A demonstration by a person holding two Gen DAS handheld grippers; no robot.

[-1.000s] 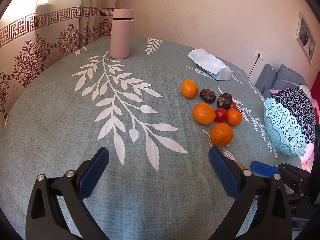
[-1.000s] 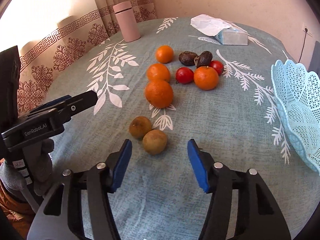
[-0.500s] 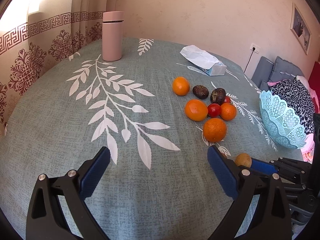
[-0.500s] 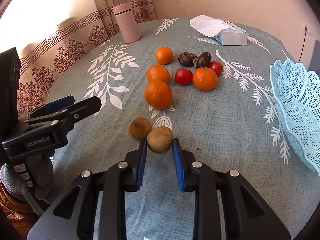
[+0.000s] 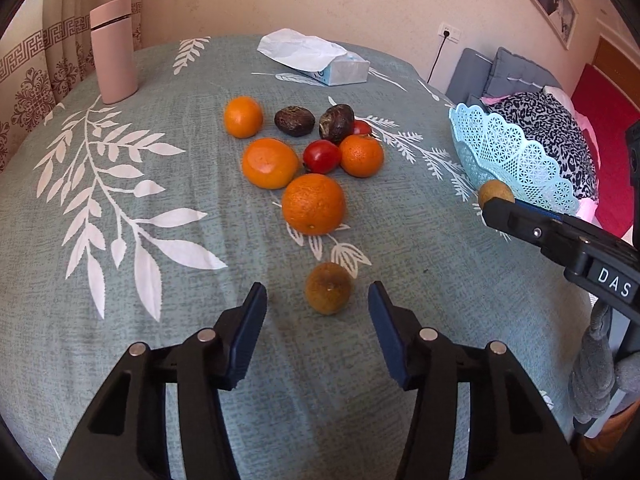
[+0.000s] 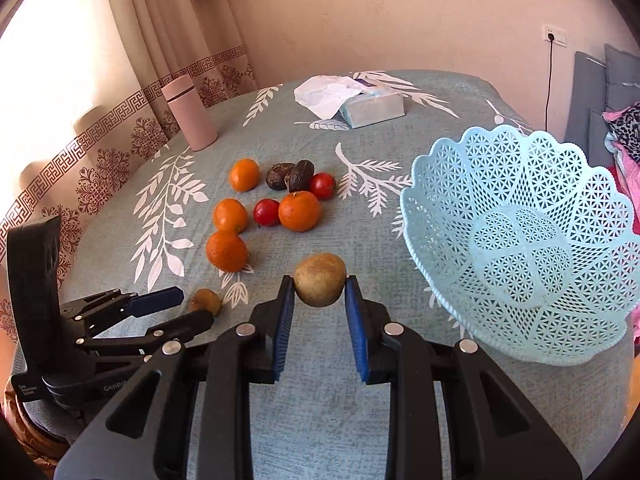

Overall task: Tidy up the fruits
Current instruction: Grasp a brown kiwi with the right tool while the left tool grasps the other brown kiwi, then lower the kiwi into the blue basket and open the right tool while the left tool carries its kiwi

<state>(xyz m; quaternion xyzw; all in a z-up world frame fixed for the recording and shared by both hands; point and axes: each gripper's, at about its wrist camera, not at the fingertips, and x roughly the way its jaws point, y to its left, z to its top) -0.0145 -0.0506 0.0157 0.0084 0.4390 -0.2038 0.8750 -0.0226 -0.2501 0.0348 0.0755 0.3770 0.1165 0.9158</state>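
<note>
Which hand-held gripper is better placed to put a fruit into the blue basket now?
The right hand-held gripper: it already holds a brown fruit beside the blue basket. The left one is open, holding nothing.

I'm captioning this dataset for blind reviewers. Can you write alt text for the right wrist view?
The right gripper holds a brownish-green round fruit above a teal leaf-print tablecloth, beside an empty light-blue lattice basket on its right. Oranges, red tomatoes and dark fruits lie beyond; the open left gripper flanks another brown fruit.

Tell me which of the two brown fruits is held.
The brown fruit clamped in the right gripper, near the basket; the other brown fruit lies on the table, ungripped.
</note>
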